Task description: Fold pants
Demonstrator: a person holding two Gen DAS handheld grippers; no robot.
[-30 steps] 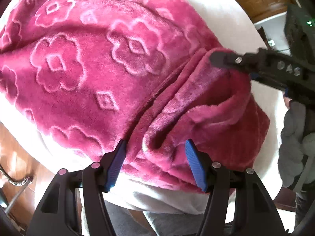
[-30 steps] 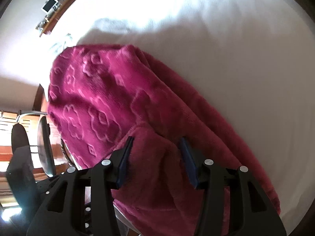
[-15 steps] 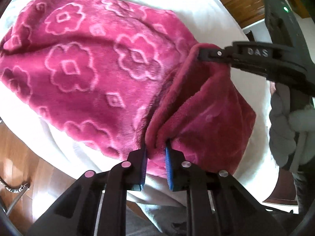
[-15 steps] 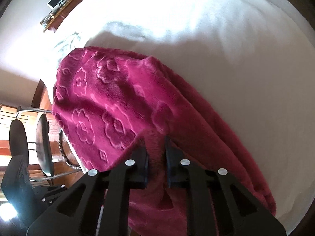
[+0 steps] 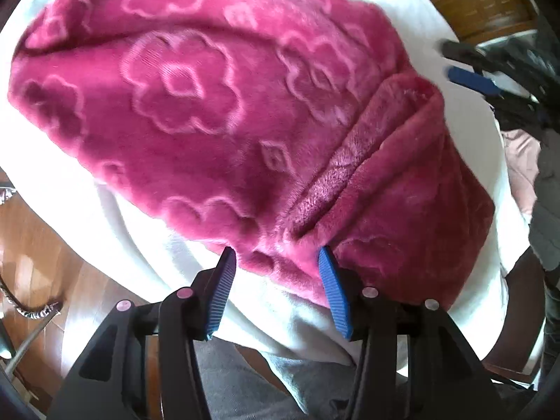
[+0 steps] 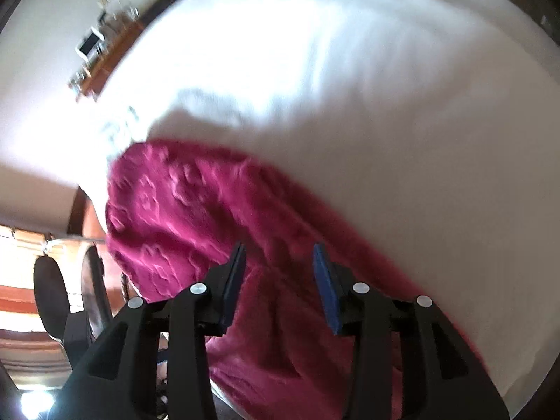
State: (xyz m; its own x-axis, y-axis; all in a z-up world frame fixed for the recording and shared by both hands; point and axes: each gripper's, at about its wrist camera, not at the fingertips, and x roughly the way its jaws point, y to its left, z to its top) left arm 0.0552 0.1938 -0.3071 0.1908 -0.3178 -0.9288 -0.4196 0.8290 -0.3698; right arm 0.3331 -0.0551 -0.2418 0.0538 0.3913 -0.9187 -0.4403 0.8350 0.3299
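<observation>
Whereas both held the fleece half a second ago, the left gripper [image 5: 276, 262] and right gripper [image 6: 278, 262] now stand wide open, empty. Pants [image 5: 217, 112] lie folded directly ahead on the bed [image 6: 385, 105]; fold released.

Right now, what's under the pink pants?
The pink pants lie on a white bedsheet, which shows all around them. Whatever sits beneath their folded layers is covered, so I cannot tell.
</observation>
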